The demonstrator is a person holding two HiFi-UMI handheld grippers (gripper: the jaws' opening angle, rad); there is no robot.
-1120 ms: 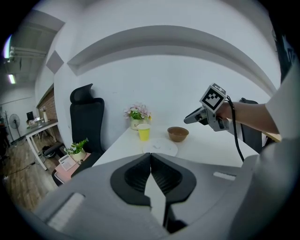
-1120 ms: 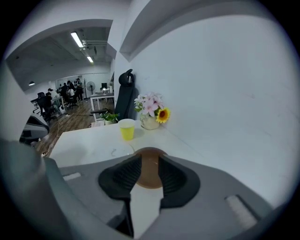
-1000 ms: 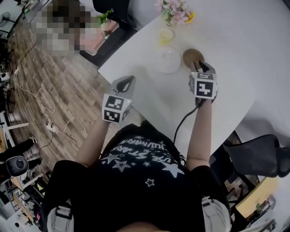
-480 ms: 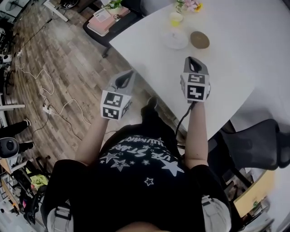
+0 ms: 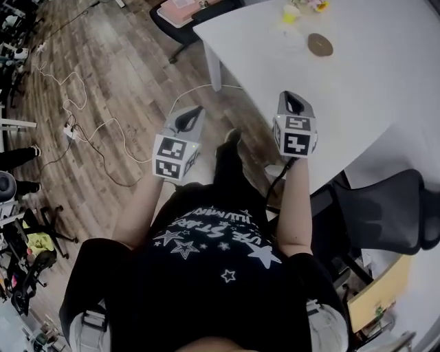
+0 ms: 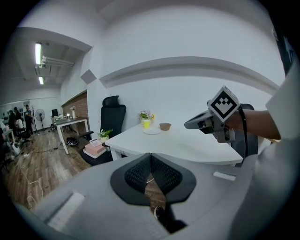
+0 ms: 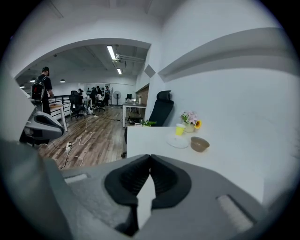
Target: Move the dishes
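Observation:
Far back on the white table (image 5: 385, 89) stand a brown bowl (image 5: 320, 45) and a yellow cup (image 5: 290, 14). The right gripper view shows the bowl (image 7: 199, 144) beside a white plate (image 7: 178, 141) and the cup (image 7: 180, 129), all well beyond the jaws. My left gripper (image 5: 194, 112) hangs over the wooden floor, off the table's near corner, shut with nothing in it (image 6: 151, 161). My right gripper (image 5: 291, 100) hovers over the table's near edge, also shut and empty (image 7: 150, 161).
A small vase of flowers (image 7: 190, 119) stands behind the cup. One black office chair (image 5: 378, 213) sits at the right beside the table, and another (image 6: 112, 117) stands past its far end. Cables (image 5: 103, 137) trail over the wooden floor. People stand far off in the room.
Both grippers have pulled back from the dishes toward the table's near edge; the right one has left the bowl. The table and dishes now lie farther up in the head view.

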